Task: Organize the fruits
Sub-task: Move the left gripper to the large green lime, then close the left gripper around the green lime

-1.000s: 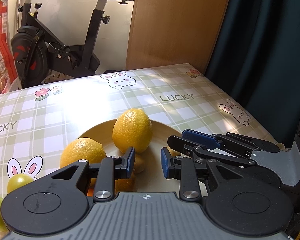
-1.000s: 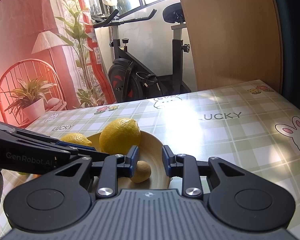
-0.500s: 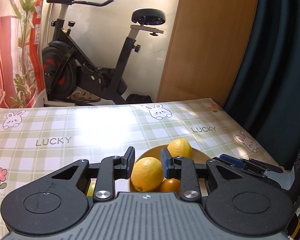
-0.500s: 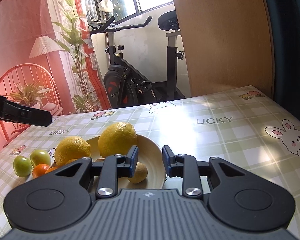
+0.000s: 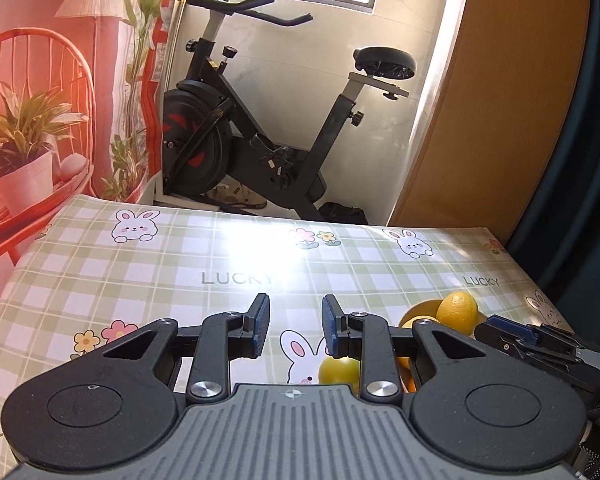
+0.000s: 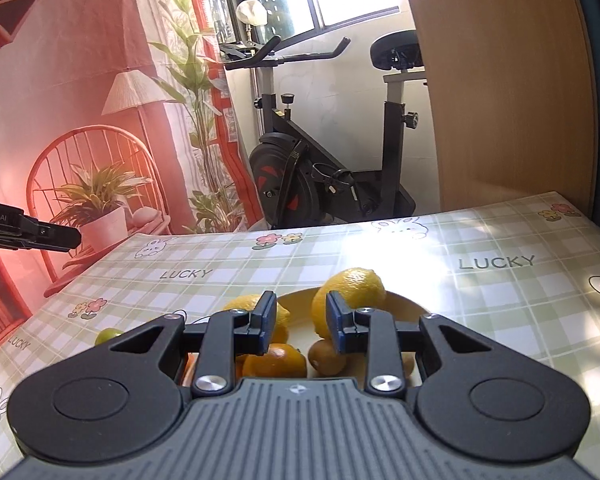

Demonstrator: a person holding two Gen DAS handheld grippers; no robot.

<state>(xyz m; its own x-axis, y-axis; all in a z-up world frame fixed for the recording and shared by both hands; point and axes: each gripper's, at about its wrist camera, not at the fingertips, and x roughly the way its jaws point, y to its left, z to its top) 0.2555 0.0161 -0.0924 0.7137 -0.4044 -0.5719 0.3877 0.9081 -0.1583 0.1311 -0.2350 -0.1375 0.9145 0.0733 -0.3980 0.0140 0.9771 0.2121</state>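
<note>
Both tongs, left and right, are black with blue pads, silver screws and ribbed grey housings.

Sunlight is washing out the green-and-white checked table, printed with white rabbits, pink flowers and grey "LUCKY" lettering. Two yellow lemons are glowing on a cream plate just beyond the black, blue-padded right claw; an orange mandarin is showing beneath it.

Window daylight glares off the tablecloth; fisheye-bent edges.
</note>
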